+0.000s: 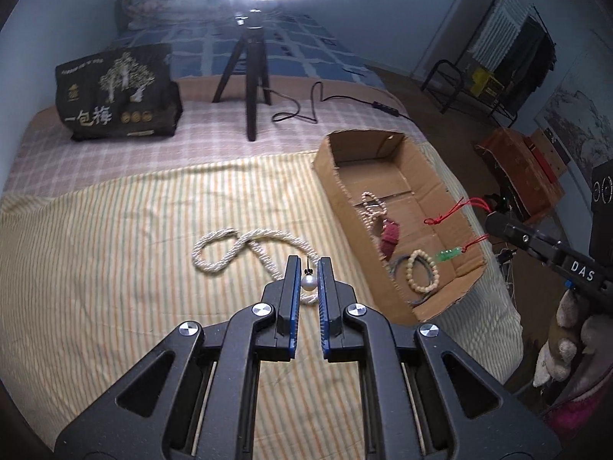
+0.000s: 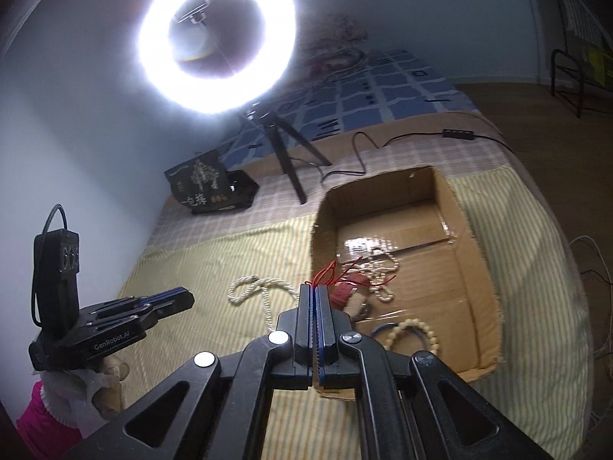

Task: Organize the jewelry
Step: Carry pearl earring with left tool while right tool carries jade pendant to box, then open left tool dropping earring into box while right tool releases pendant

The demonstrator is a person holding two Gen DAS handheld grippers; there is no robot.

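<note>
My left gripper (image 1: 308, 264) is shut on a pearl earring (image 1: 308, 283), whose pin sticks up between the pads. It hovers over the striped bedspread, just past a long pearl necklace (image 1: 230, 245) and left of the cardboard box (image 1: 337, 188). The right gripper (image 2: 315, 287) is shut on a red cord (image 2: 329, 272) above the box's near left wall (image 2: 325, 222). In the left wrist view a green charm (image 1: 446, 255) hangs from that cord over the box. In the box lie a bead bracelet (image 1: 421, 272), a red piece (image 1: 389, 237) and a small pearl string (image 1: 369, 207).
A ring light on a black tripod (image 1: 251, 76) stands at the back with its cable (image 1: 306, 111) trailing right. A black printed bag (image 1: 118, 92) sits back left. The bed's edge drops off right of the box; a clothes rack (image 1: 509, 38) stands beyond.
</note>
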